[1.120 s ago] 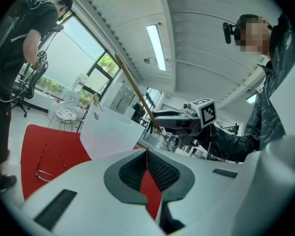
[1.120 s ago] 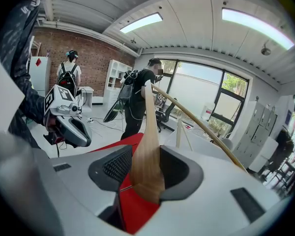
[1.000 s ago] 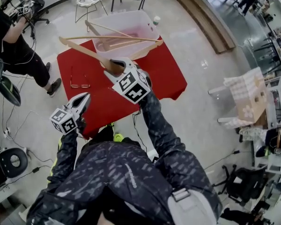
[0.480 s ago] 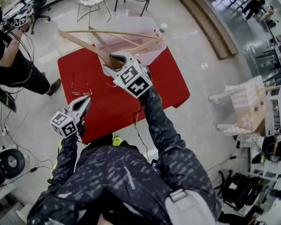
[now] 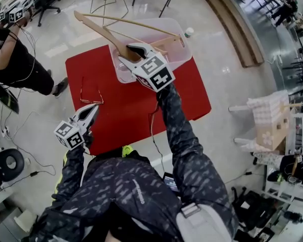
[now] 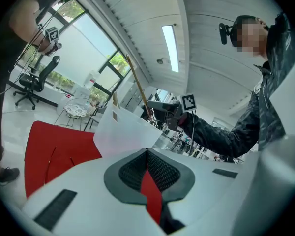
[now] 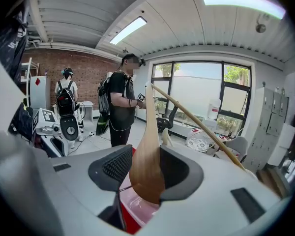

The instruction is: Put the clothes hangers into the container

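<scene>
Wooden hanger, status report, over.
Right gripper shut on wooden hanger, held over the container. Left gripper shut, empty, at red cloth's near edge. Wire hanger lies on cloth, not in the way.

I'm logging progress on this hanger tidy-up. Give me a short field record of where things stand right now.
right gripper: shut on one end of the wooden hanger, held above the container
left gripper: jaws together, empty, over the near left part of the red table
wooden hanger: in the air, tilted, not yet in the container
thin hanger: lying flat on the table, left of the container, untouched
container: translucent, at the table's far edge
</scene>
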Demonstrator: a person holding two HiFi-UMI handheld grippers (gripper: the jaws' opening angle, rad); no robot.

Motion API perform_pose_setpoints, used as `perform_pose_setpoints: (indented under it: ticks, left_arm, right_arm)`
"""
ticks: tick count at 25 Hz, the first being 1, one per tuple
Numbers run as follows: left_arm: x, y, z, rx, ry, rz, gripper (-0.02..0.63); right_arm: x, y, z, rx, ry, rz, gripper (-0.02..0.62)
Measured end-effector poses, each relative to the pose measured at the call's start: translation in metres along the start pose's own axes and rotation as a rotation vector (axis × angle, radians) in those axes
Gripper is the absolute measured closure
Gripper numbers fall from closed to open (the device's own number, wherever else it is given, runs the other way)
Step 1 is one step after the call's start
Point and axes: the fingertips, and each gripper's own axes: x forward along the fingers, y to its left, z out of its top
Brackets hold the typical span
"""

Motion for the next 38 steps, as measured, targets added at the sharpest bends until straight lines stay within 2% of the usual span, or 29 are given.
perform_pose_setpoints:
  ticks: [10,22,31,35,38]
  left_arm:
    - [-0.004,0.025,-0.009,-0.031,0.017,0.038,0.595]
    - [0.008,0.037,-0.009,-0.047,0.029,0.056,0.595]
    - [0.004,0.037,-0.016,-0.052,0.028,0.071,0.595]
    - [0.007,0.037,-0.013,-0.053,0.023,0.072,0.595]
    - [0.007,0.036,-0.013,-0.048,0.022,0.071,0.595]
  right_arm:
    - [0.034,-0.048,-0.002,0.042,-0.020,-0.025,0.413]
    - [0.064,-0.075,-0.036,0.117,0.029,0.002,0.413]
    - [0.068,-0.082,-0.050,0.110,0.093,0.011,0.412]
    - [0.074,-0.081,-0.063,0.073,0.183,0.024,0.413]
    - [0.070,-0.085,-0.063,0.010,0.214,-0.011,0.433]
